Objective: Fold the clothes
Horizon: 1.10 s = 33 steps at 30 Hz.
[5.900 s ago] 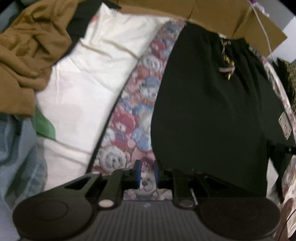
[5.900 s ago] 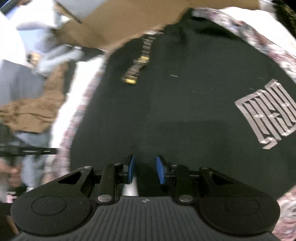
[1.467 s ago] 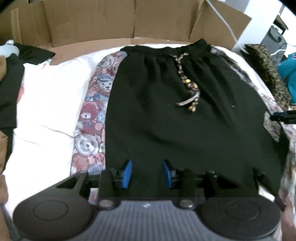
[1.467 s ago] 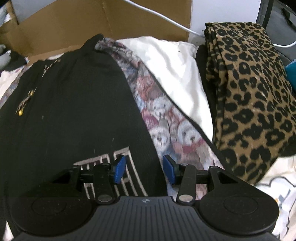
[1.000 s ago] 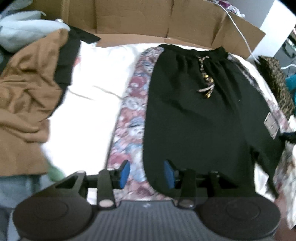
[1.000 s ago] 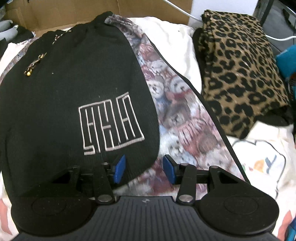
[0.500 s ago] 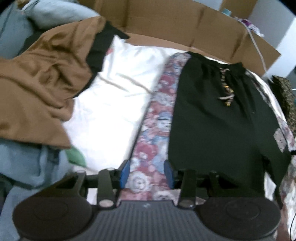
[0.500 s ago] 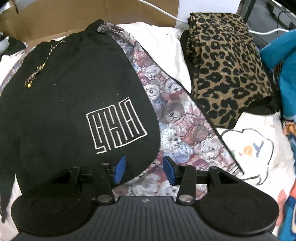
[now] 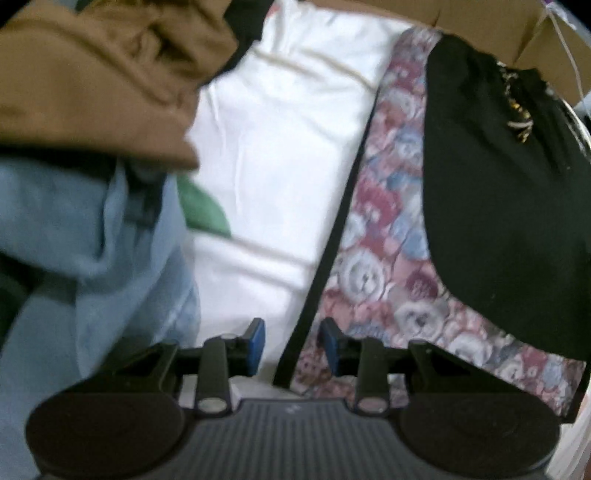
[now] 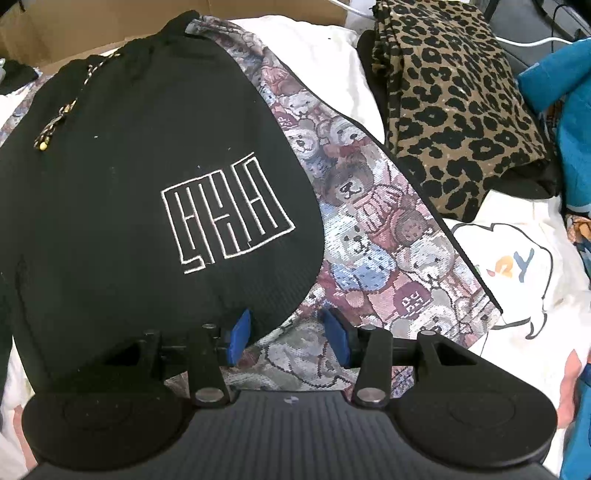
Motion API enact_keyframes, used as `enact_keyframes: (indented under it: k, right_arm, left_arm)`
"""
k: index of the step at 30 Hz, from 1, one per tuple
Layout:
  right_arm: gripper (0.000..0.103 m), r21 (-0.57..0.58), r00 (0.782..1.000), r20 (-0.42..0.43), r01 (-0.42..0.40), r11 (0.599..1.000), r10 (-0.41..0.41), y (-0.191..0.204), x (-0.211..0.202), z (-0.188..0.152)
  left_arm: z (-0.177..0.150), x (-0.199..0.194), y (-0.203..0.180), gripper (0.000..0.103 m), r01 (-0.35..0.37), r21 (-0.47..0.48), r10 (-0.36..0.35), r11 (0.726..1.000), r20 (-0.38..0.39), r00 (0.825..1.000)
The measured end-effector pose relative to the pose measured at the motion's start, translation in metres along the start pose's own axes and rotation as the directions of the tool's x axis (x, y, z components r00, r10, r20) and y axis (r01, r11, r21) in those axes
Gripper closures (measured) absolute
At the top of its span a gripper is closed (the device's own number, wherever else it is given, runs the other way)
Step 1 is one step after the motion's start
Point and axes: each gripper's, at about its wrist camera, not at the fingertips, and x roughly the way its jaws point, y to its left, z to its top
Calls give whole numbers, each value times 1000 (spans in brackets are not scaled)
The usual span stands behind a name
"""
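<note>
Black shorts (image 10: 140,158) with a white line logo (image 10: 227,210) and a patterned drawstring (image 10: 55,122) lie flat on a teddy-bear patterned cloth (image 10: 376,236). In the left wrist view the same shorts (image 9: 498,192) sit at the right on that bear cloth (image 9: 388,236). My right gripper (image 10: 286,338) is open just past the shorts' near right hem, its left pad at the hem's edge, nothing held. My left gripper (image 9: 291,347) is open over the dark border between the bear cloth and a white sheet (image 9: 280,155), well left of the shorts.
A heap of brown cloth (image 9: 99,81) and light blue fabric (image 9: 81,229) with a green scrap (image 9: 201,208) fills the left. Cardboard (image 9: 491,22) runs along the back. A folded leopard-print garment (image 10: 454,99) and teal fabric (image 10: 565,110) lie at the right.
My left gripper has swung left and lower, away from the shorts toward the clothes heap, staying open. My right gripper has barely moved and stays open at the hem.
</note>
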Motion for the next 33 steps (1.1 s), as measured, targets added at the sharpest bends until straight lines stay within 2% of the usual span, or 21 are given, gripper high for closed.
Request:
enact_keyframes:
  k: [4, 10, 21, 28, 33]
  right_arm:
    - [51, 64, 999, 24, -25, 998, 23, 1, -11, 6]
    - [51, 60, 998, 35, -58, 997, 56, 10, -10, 11]
    - [51, 65, 999, 17, -31, 997, 30, 6, -2, -1]
    - [51, 35, 994, 64, -88, 995, 86, 23, -15, 7]
    - [51, 12, 987, 96, -128, 992, 126, 34, -24, 13]
  left_arm:
    - [-2, 1, 3, 66, 9, -14, -9, 1000, 5, 1000]
    - [-4, -1, 0, 67, 32, -18, -33, 999, -11, 999]
    - [-2, -6, 3, 70, 45, -61, -46, 997, -21, 999]
    - [2, -19, 10, 92, 81, -91, -83, 993, -24, 996]
    - [3, -32, 5, 95, 140, -97, -141, 985, -4, 990]
